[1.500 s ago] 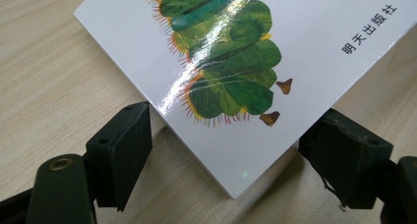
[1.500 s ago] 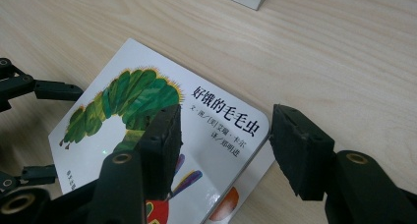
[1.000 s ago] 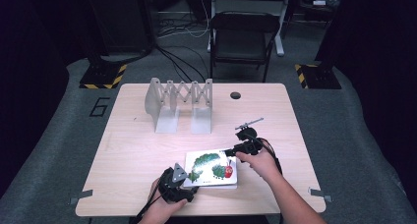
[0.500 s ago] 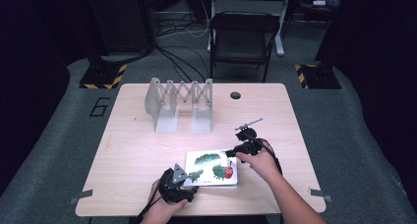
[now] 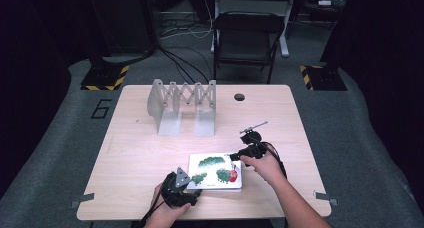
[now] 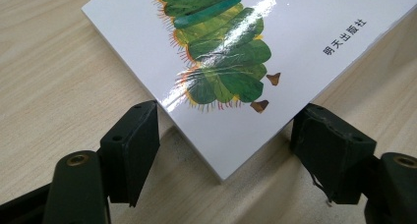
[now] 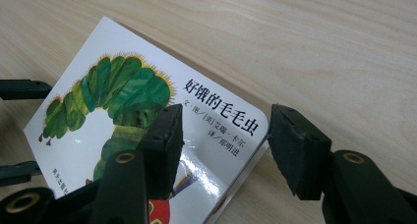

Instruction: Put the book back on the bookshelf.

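A white picture book (image 5: 216, 171) with a green caterpillar on its cover lies flat on the wooden table (image 5: 140, 153), near the person's edge and a little right of the middle.

The left gripper (image 5: 181, 187) sits at the book's near left corner. In the left gripper view that corner (image 6: 221, 172) points into the gap between the 2 black jaws, which stand apart on either side of it. The jaws have just been closing a little, yet both pads remain clear of the book's edges, so the gripper is spread with the corner between its jaws, not pinching it.

The right gripper (image 5: 239, 157) is at the book's far right corner, held by the person's right hand (image 5: 262, 164). In the right gripper view the rounded corner, printed with dark blue Chinese characters, lies between the 2 jaws. The left jaw hangs over the cover and the right jaw stands just beyond the book's edge, over bare table. The jaws are spread; whether the left one touches the cover is hard to tell from this angle.

Farther back on the table, left of centre, stands a grey folding rack (image 5: 182, 105) with a zigzag top. A small dark round hole (image 5: 239, 96) sits near the far edge. Beyond the table is a black folding chair (image 5: 247, 38).
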Available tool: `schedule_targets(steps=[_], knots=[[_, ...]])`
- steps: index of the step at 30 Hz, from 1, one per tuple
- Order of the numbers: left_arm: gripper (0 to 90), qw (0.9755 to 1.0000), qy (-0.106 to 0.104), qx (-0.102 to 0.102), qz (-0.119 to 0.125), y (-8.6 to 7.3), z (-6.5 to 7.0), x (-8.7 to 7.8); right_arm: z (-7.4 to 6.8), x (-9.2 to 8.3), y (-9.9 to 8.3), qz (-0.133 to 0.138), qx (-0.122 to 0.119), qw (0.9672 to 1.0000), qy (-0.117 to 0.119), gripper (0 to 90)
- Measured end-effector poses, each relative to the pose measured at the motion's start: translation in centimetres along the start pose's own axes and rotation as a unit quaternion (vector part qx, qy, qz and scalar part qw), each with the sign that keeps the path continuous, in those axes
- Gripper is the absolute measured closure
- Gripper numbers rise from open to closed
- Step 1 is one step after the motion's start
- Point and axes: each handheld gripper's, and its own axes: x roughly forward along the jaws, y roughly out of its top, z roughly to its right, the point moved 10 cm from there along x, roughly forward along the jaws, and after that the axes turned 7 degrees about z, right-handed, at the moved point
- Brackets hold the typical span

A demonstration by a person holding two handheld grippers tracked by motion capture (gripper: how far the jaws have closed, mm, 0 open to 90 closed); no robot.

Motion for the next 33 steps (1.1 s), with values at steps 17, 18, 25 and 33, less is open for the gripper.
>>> schedule_targets(steps=[17,18,25,33], knots=[[32.0,1.0000,-0.005,0.004,0.002,0.0,0.2,-0.1,1.1,0.3,-0.3,0.003,0.021,0.9997,-0.015,39.3],[34.9,1.0000,-0.005,0.007,0.005,0.1,0.3,-0.1,1.2,0.3,-0.4,0.004,0.020,0.9997,-0.012,39.3],[45.0,0.9998,-0.006,0.008,0.015,0.3,0.6,0.0,1.6,0.7,-1.0,-0.004,0.027,0.9996,-0.008,38.3],[44.9,0.9997,-0.013,0.011,0.015,0.3,0.6,0.0,2.5,1.2,-1.4,-0.007,0.036,0.9992,-0.013,38.0]])
